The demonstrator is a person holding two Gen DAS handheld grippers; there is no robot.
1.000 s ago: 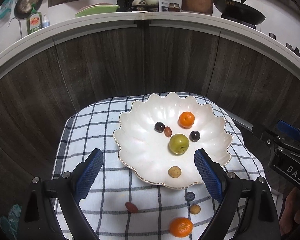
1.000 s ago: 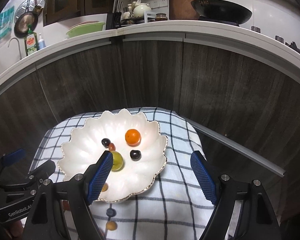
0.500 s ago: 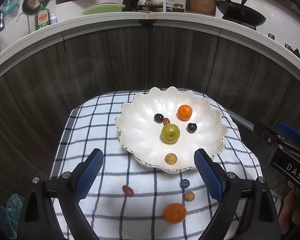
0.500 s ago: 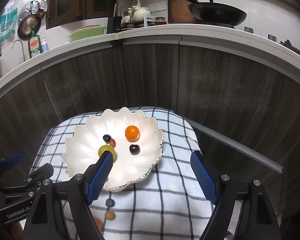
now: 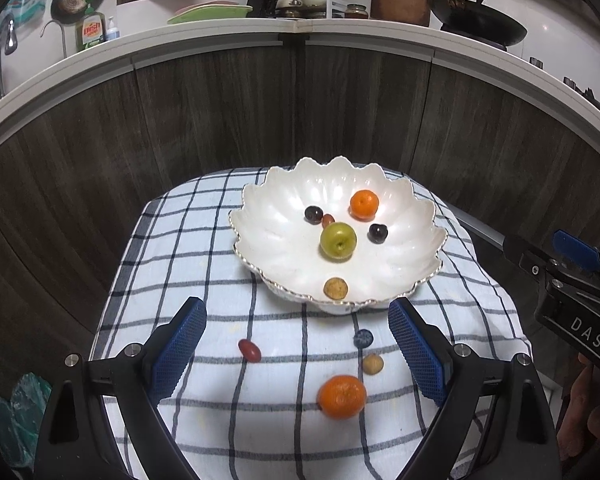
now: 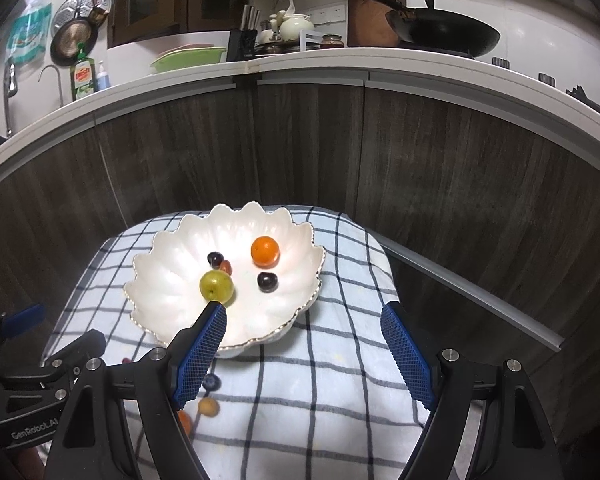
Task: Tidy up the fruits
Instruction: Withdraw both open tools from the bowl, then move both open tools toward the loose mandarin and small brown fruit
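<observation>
A white scalloped bowl point(image 5: 260, 240) sits on a checked cloth point(image 5: 204, 280). It holds a green fruit point(image 5: 338, 240), an orange point(image 5: 364, 204), two dark grapes, a small red fruit and a tan fruit point(image 5: 335, 288). On the cloth in front lie a second orange point(image 5: 342, 396), a red fruit point(image 5: 249, 350), a blueberry point(image 5: 363, 338) and a tan fruit point(image 5: 372, 363). My left gripper point(image 5: 296, 348) is open and empty above these loose fruits. My right gripper point(image 6: 302, 356) is open and empty, over the cloth in front of the bowl point(image 6: 160, 292).
The cloth covers a small table set against dark wood cabinet fronts point(image 5: 220, 112). A white counter point(image 5: 340, 36) above carries a wok, dishes and a soap bottle. The right gripper's body point(image 5: 572, 280) shows at the right edge of the left wrist view.
Both grippers have pulled back and up from the bowl. More of the cloth and the loose fruits in front of the bowl now show. Both stay open.
</observation>
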